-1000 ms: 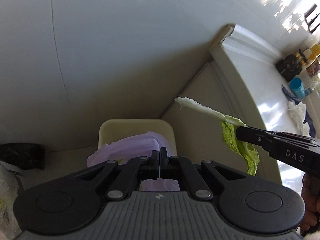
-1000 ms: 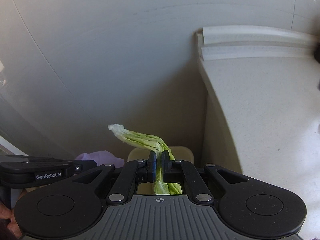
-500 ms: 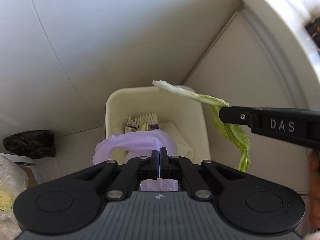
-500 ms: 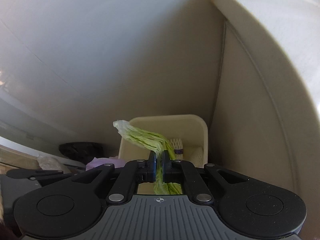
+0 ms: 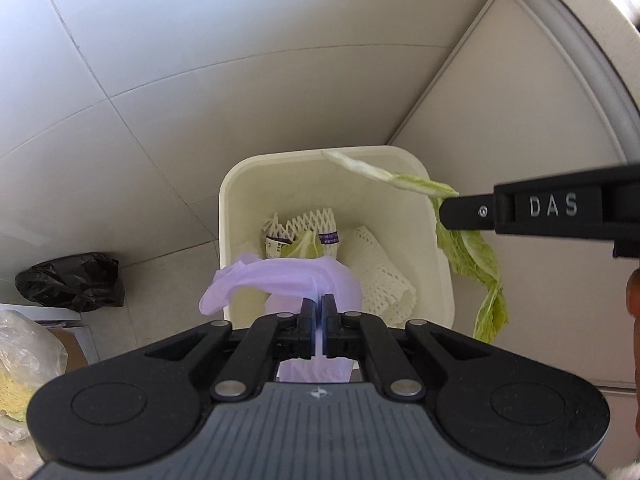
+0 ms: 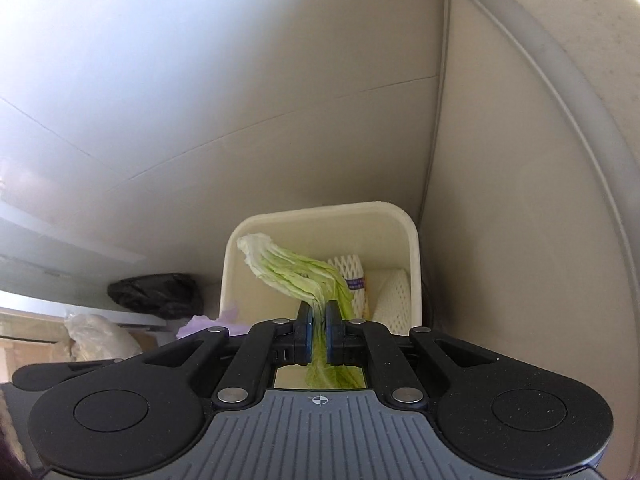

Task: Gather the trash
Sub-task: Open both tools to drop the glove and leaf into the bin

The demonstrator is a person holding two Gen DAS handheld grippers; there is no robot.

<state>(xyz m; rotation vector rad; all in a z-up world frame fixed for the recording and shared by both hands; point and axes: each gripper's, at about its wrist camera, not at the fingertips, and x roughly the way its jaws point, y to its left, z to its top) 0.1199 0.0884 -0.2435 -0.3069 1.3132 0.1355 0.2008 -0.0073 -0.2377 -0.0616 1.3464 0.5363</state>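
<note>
A cream trash bin (image 5: 230,184) stands on the floor in the corner; it also shows in the right wrist view (image 6: 414,240). White foam fruit nets (image 5: 376,264) and scraps lie inside it. My left gripper (image 5: 319,312) is shut on a crumpled lilac plastic bag (image 5: 280,276) and holds it above the bin's near rim. My right gripper (image 6: 319,318) is shut on a green cabbage leaf (image 6: 288,274) above the bin. In the left wrist view the right gripper (image 5: 448,210) reaches in from the right, with the leaf (image 5: 468,248) draped over the bin's right rim.
A black plastic bag (image 5: 70,280) lies on the floor left of the bin. A clear bag with cabbage (image 5: 20,360) sits at the far left. A beige cabinet side (image 5: 520,120) rises right of the bin, against a tiled wall (image 5: 200,40).
Both grippers have tilted down and moved closer over the bin, which now shows its inside. The leaf and the lilac bag stay gripped.
</note>
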